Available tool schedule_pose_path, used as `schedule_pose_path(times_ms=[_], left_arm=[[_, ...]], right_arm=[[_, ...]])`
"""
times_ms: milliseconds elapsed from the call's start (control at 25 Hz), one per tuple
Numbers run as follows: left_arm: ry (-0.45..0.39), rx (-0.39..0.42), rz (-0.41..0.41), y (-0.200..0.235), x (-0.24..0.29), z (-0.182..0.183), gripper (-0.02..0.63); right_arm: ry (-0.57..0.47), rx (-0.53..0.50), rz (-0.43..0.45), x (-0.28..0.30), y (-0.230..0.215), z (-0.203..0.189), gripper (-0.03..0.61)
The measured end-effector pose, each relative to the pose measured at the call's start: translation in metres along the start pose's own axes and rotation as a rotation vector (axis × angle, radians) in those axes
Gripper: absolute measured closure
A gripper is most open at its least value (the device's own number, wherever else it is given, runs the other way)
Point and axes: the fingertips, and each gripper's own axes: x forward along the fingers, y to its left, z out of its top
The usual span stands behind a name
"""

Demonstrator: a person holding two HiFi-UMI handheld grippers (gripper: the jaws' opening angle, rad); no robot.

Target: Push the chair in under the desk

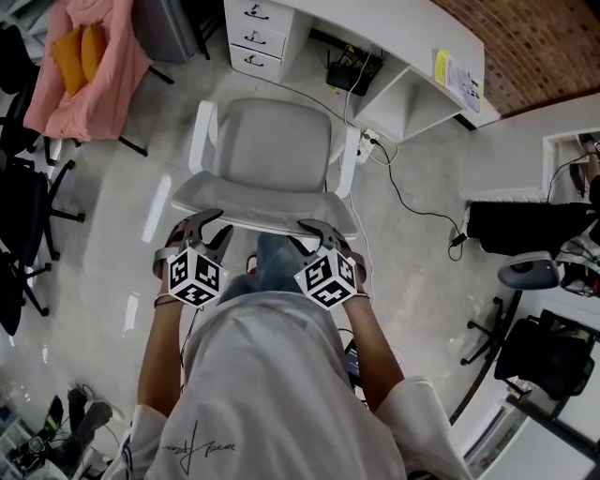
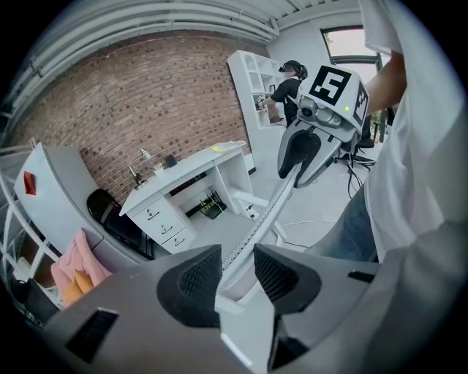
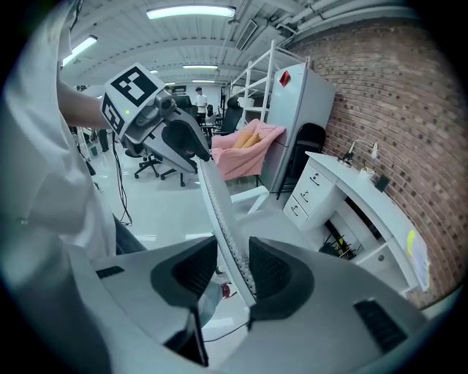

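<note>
The left hand-held gripper (image 1: 220,223) and right hand-held gripper (image 1: 302,231) sit open astride the stiff backrest top of the chair (image 1: 277,145), a sound hold for a probably light push.

An office: a white table (image 1: 384,33) with drawers (image 1: 255,39) stands against a brick wall (image 2: 146,95), with black swivel chairs (image 1: 23,220) on a glossy floor (image 1: 112,253) and strip lights (image 3: 190,12) overhead.

Chair (image 1: 272,150): pale grey, with a dotted edge on the backrest.
Desk (image 1: 375,28) beyond chair: white.
Wall (image 1: 534,47) beyond chair: red-brown brick.
Cloth (image 1: 89,75) left of chair: pink.
Floor (image 1: 112,216) around chair: light grey.
Left gripper (image 1: 212,227) cube (image 1: 194,277): black-and-white squares.
</note>
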Motion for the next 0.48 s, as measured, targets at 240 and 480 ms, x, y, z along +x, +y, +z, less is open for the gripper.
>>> schedule_pose_path(times_ms=[240,480], left_arm=[[0.004,0.015,-0.004,0.023,0.017,0.011,0.479],[0.005,0.035,-0.026,0.043,0.033,0.021,0.479]], right_arm=[[-0.007,0.010,-0.006,0.009,-0.024,0.006,0.426],[0.009,0.037,-0.007,0.017,-0.048,0.012,0.426]])
